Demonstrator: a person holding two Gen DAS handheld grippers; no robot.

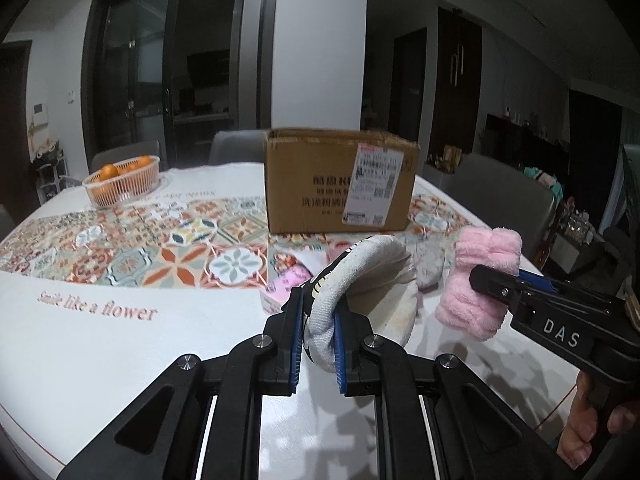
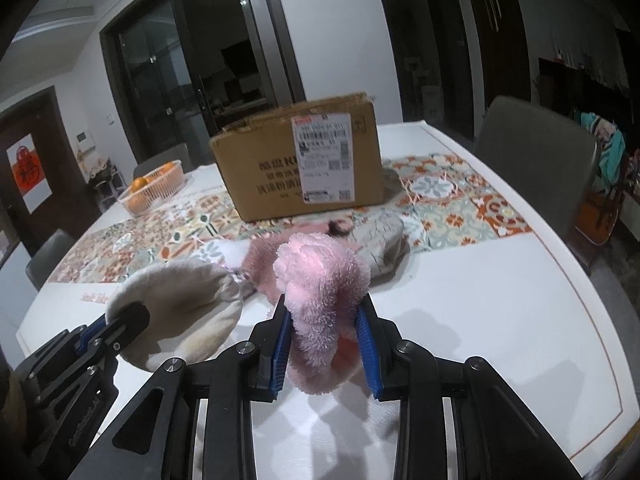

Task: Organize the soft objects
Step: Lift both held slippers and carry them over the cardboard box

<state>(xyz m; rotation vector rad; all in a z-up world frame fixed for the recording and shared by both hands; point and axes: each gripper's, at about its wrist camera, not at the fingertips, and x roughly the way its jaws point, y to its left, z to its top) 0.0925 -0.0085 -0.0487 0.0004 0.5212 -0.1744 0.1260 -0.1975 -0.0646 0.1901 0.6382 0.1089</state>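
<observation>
The left gripper (image 1: 318,334) is clamped nearly shut on the edge of a cream fabric slipper (image 1: 372,280), which hangs clear above the table (image 1: 120,360). The right gripper (image 2: 326,340) has its jaws partly closed onto a pink fluffy cloth item (image 2: 320,284), pads pressing its sides; that item is also clear of the table. Both loads are held between the camera side of the table and the cardboard box (image 1: 340,184), which stands on the patterned runner and is the likely destination.

Risks, as judged from this position:
- The slipper is held by a thin fold of its rim only. A swing or jerk could pull the fabric out of the pads.
- The pink item bulges above and below the pads. The compressed pile may creep and drop during transfer.
- The two loads hang just beside each other. They could brush together or snag over the box opening.
- A low approach could catch the box's front wall or its ragged top flap and push the box.
- More soft items (image 2: 380,240) lie on the table before the box. A trailing load could drag them.

Legible writing:
- Tablecloth: "Smile like a flower".
- Right gripper body: "DAS".
- Box: a shipping label (image 2: 324,160) with barcodes, plus printed Chinese characters, neither readable with confidence.

A basket of oranges (image 1: 120,180) stands well apart to the left.
</observation>
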